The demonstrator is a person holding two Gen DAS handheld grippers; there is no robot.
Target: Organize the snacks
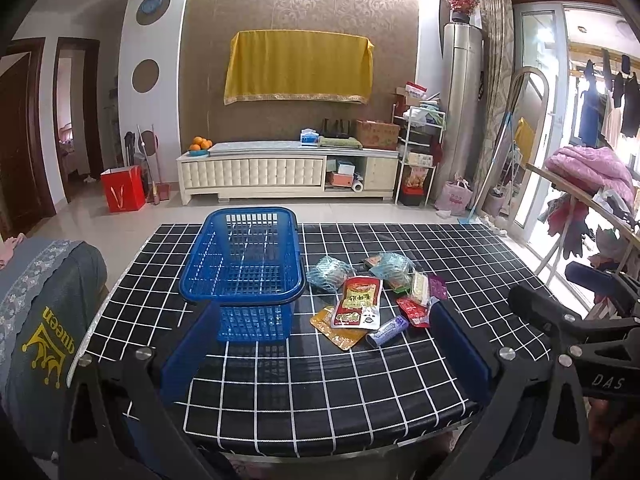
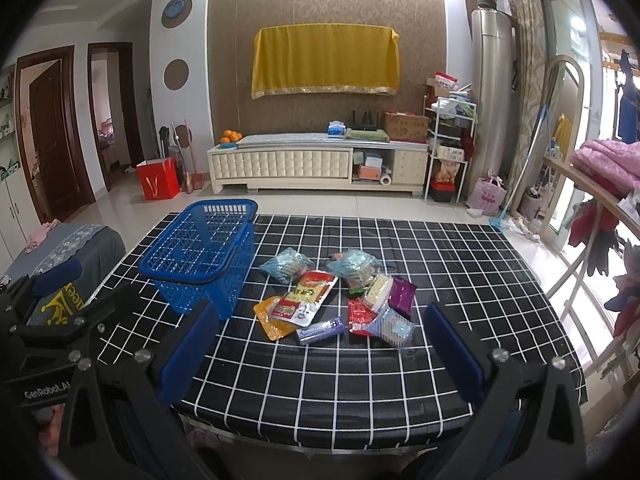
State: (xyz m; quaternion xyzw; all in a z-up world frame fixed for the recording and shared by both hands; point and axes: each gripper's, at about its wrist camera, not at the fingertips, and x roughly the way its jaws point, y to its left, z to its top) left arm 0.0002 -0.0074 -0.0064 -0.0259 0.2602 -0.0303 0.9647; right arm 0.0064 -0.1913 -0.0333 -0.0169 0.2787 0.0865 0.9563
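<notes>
An empty blue plastic basket [image 1: 243,266] stands on the black checked table [image 1: 320,392], left of a pile of snack packets [image 1: 372,292]. The pile holds a red and white pouch [image 1: 358,306], an orange packet [image 1: 334,328], a purple tube [image 1: 387,330] and clear blue bags [image 1: 330,274]. My left gripper [image 1: 326,356] is open and empty above the near table edge. In the right wrist view the basket [image 2: 202,254] is at left and the snack pile [image 2: 340,304] is in the middle. My right gripper [image 2: 320,354] is open and empty, short of the pile.
A grey cushioned chair [image 1: 44,320] stands at the table's left. The right gripper's body [image 1: 580,320] shows at right in the left wrist view. A white TV cabinet [image 1: 288,172], a red bag [image 1: 122,188] and a clothes rack [image 1: 592,200] stand beyond the table.
</notes>
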